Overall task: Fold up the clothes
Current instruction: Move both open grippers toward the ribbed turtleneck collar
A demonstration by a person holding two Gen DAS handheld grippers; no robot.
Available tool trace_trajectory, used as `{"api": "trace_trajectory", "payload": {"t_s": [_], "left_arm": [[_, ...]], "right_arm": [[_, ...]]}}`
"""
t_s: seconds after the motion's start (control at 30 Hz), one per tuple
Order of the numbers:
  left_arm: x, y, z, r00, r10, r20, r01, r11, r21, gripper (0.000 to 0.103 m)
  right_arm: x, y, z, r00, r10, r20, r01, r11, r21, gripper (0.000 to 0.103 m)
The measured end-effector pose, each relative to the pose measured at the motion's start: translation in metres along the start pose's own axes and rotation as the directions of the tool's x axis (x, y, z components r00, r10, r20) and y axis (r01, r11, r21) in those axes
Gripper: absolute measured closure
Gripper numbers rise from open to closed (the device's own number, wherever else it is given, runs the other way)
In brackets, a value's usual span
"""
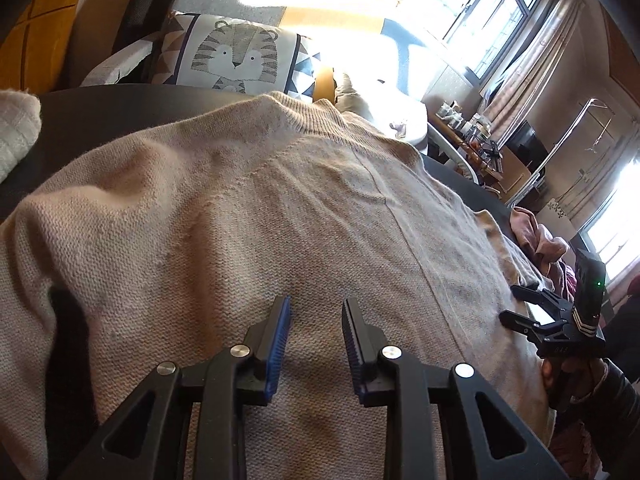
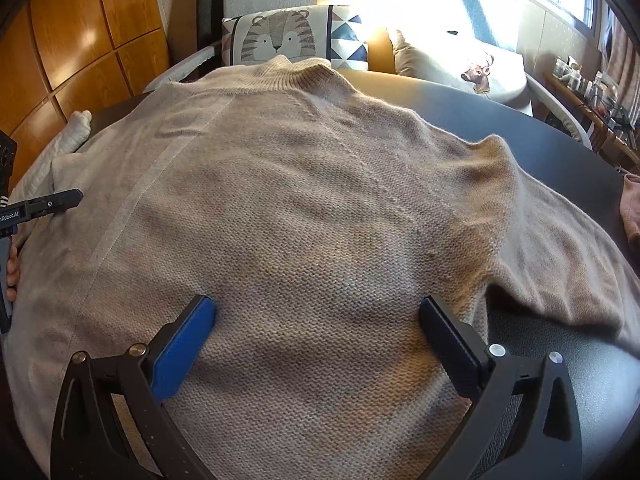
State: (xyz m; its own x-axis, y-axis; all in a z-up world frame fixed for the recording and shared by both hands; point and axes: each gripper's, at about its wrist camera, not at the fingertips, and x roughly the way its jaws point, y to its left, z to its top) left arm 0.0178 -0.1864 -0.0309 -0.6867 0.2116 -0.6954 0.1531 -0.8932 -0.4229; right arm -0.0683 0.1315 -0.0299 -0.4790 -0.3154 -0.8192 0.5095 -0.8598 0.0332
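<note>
A beige sweater (image 2: 304,208) lies spread on the dark table (image 2: 520,120), collar toward the far edge. The left gripper (image 1: 316,316) and right gripper (image 2: 318,316) hover over its hem, both released, jaws apart, grasping nothing.

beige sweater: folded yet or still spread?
Spread. The beige sweater lies flat on the dark table, collar away, one sleeve out sideways; both grippers open above it.

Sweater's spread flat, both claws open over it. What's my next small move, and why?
Probably lower the right claw and pinch the sweater near its right edge: both claws hang open, holding nothing, and the right sleeve lies spread out on the dark table, unfolded.
</note>
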Motion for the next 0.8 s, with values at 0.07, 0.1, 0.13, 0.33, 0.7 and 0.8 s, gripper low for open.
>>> {"api": "trace_trajectory", "payload": {"t_s": [0.07,0.1,0.13,0.33,0.7,0.8], "left_arm": [[-0.002,0.002,-0.002,1.0,-0.01,-0.001,0.01,1.0,0.0,0.076],[-0.004,0.002,-0.004,1.0,-0.015,-0.002,0.015,1.0,0.0,0.076],[-0.005,0.002,-0.005,1.0,-0.018,-0.003,0.018,1.0,0.001,0.076],[-0.01,0.005,-0.01,0.999,-0.032,-0.014,0.032,0.999,0.013,0.076],[0.01,-0.036,0.08,0.993,-0.12,-0.018,0.121,0.99,0.071,0.076],[0.032,-0.034,0.125,0.995,-0.102,-0.022,0.104,0.992,0.072,0.076]], "right_arm": [[-0.002,0.003,-0.005,1.0,-0.003,0.004,0.003,1.0,0.001,0.0],[-0.003,0.003,-0.007,1.0,-0.003,0.005,0.003,1.0,0.001,0.0],[-0.004,0.004,-0.009,1.0,-0.003,0.006,0.003,1.0,0.001,0.0],[-0.003,0.005,-0.007,1.0,0.003,-0.012,-0.003,1.0,0.002,0.0],[0.009,0.031,0.117,0.993,0.109,0.051,-0.115,0.985,0.126,0.0],[0.035,0.025,0.156,0.993,0.115,0.034,-0.119,0.982,0.146,0.0]]}}
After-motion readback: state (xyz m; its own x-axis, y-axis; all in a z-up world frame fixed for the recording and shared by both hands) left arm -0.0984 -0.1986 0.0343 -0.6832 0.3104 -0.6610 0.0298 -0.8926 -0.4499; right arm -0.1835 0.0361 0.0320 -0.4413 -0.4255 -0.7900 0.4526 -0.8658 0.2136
